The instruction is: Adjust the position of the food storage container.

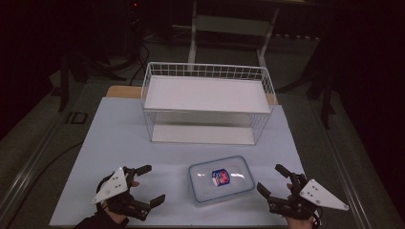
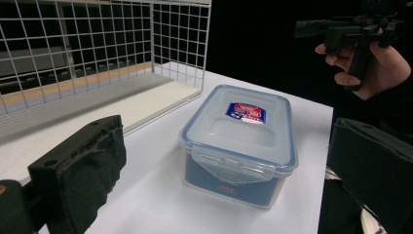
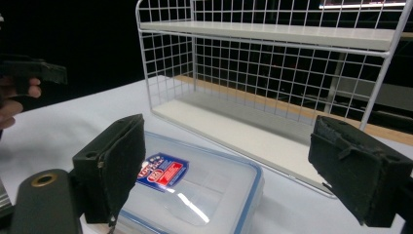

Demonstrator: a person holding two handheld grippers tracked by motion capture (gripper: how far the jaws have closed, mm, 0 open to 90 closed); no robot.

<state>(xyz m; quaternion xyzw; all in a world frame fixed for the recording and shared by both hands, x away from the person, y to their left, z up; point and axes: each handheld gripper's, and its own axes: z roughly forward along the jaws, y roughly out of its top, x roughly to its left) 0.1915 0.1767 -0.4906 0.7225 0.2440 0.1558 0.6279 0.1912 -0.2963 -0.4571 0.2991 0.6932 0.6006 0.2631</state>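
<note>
A clear plastic box [image 1: 221, 180] with a blue-rimmed clip lid and a red and blue label lies flat near the table's front edge. My left gripper [image 1: 153, 183] stands open to its left, apart from it, jaws pointing toward the box. My right gripper [image 1: 270, 177] stands open to the box's right, also apart. In the left gripper view the box [image 2: 238, 141] sits ahead between the wide black pads [image 2: 83, 170]. In the right gripper view the box [image 3: 195, 190] lies low between the pads [image 3: 117, 161], nothing gripped.
A white wire rack [image 1: 207, 100] with two white shelves stands behind the box at the table's middle. The table is covered by a pale sheet [image 1: 119, 138], with dark floor beyond its edges. A hand holds the right gripper [image 2: 350, 29] at the far side of the left gripper view.
</note>
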